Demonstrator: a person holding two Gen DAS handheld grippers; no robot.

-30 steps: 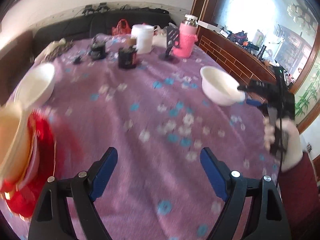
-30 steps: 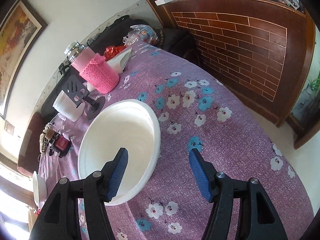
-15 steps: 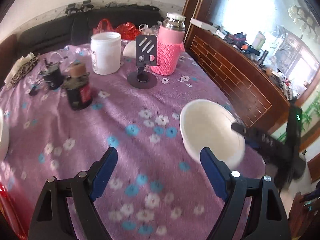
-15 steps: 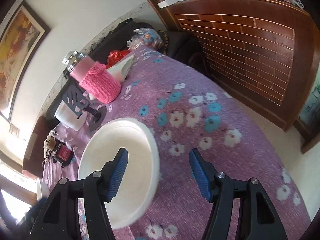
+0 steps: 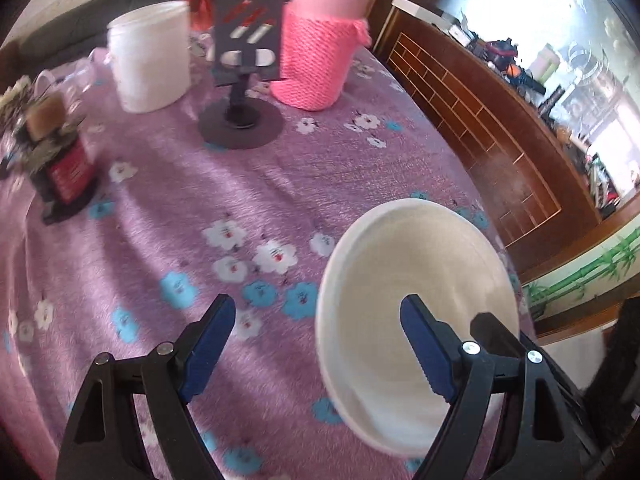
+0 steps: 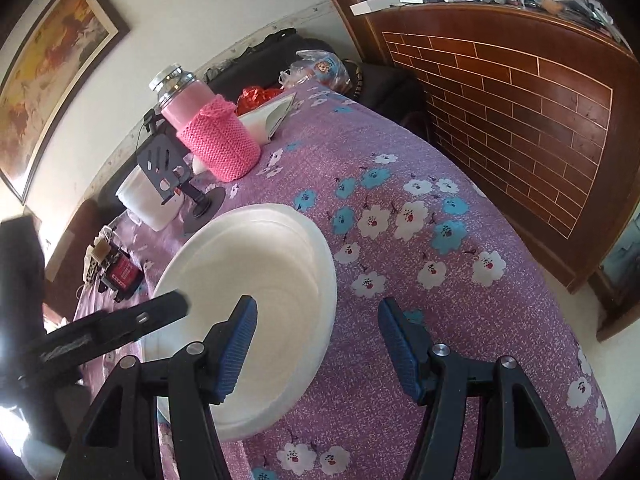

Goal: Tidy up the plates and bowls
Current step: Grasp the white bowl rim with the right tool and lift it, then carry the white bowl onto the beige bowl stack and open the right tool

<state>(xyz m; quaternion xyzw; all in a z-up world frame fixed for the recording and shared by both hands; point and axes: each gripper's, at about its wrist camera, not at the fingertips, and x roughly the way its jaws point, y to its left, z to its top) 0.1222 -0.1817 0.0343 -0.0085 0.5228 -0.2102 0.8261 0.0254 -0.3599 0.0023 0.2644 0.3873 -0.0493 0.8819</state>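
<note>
The white bowl (image 6: 256, 280) sits unstacked near the right edge of the desk (image 6: 460, 300), its rim straddled by both the left gripper (image 5: 316, 340) and the right gripper (image 6: 316, 340), jaws apart and not yet clamping, so the sorting seems barely begun.

White bowl (image 5: 416, 280) on purple surface cloth (image 5: 200, 200) w/ white & blue flowers. Pink knit sleeve on flask (image 5: 316, 56), white tub (image 5: 148, 56), dark phone stand (image 5: 244, 64). Tongs' pads (image 6: 236, 344) blue, arms black.
</note>
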